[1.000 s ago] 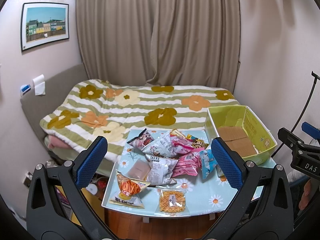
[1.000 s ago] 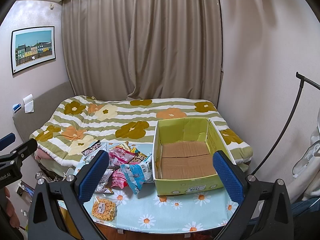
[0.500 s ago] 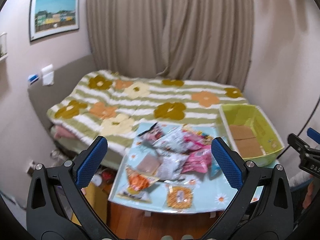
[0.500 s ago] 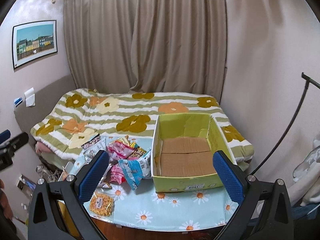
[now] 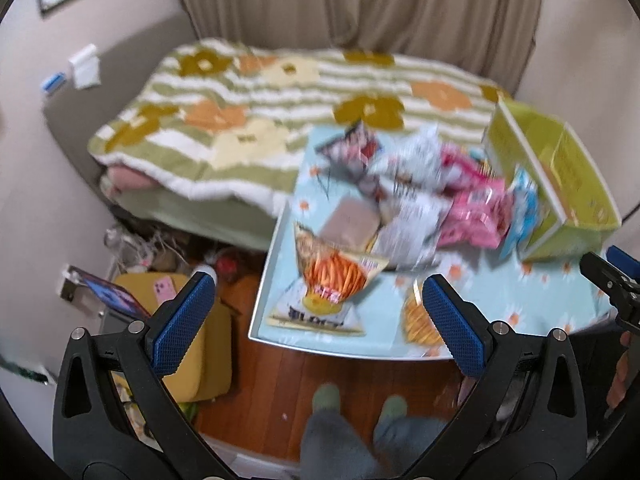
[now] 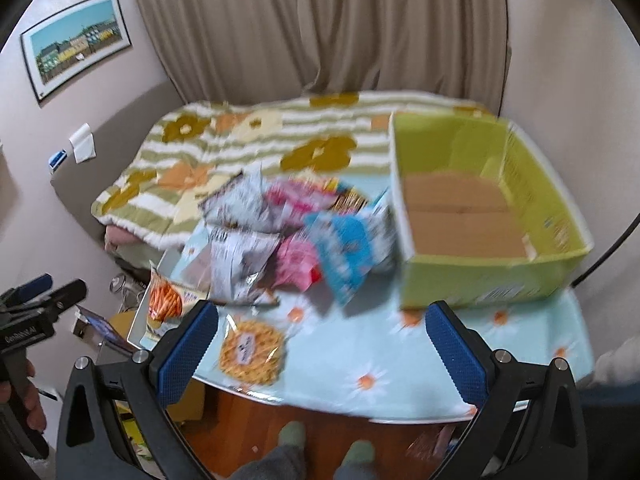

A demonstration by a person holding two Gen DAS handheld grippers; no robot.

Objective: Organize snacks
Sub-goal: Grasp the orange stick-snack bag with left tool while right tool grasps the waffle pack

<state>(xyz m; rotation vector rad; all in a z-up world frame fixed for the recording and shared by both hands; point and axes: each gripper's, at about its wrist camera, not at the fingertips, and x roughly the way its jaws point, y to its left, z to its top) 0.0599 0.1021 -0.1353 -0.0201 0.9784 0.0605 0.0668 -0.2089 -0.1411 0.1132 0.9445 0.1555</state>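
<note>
Green cardboard box (image 6: 492, 280), open-topped, with bare brown flaps for a floor and nothing inside; stands at the right end of a low table under a pale blue daisy-print cloth (image 6: 400, 364). Just left of it, heaped on that cloth: crinkly snack packets. Among them a blue-and-white foil packet (image 6: 348, 252) up against the box wall, pink foil packets (image 5: 476, 216), silver-white packets (image 6: 240, 256), an orange-striped packet (image 5: 332, 276) at the left edge, and a round yellow cracker packet (image 6: 250, 350) apart from the heap at the near edge. Much blurred by motion, so no print legible.

Left gripper (image 5: 316, 282): blue-padded fingers spread wide, nothing between them, held above the floor short of the table's near left corner, aimed roughly at the orange-striped packet. Right gripper (image 6: 322, 312): likewise wide apart and empty, poised at the near edge between the cracker packet and the box.

Judged as the opening step: approach, with no packet yet boxed and none in hand. Next, probably: choose one loose packet at the rim of the heap, lower onto it, pinch a flat seam rather than the puffed middle, lift clear, carry over the box rim, release. Worth care: slippery foil, and overlapping neighbours liable to drag along.
</note>
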